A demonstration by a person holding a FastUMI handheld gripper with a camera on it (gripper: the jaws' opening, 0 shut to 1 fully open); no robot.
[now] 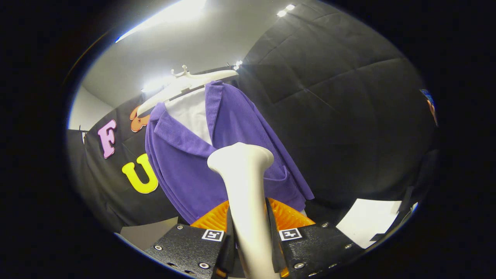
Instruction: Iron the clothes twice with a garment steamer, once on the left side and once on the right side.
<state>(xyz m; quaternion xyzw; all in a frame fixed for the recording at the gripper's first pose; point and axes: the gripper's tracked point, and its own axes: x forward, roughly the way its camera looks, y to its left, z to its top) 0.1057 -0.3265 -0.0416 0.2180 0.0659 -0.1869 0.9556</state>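
Claw [250, 232] squeezes steamer [244, 182] handle tight between both fingers. Steamer head sits close to purple shirt [186, 166] on hanger [182, 83]. Shirt soft, floppy, swings easily. Steamer hard, smooth, maybe slippery; grip stays low on handle.

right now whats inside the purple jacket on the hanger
A white garment shows at the open collar of the purple jacket, under the white hanger. The steamer, clamped in the claw, covers the lower front.
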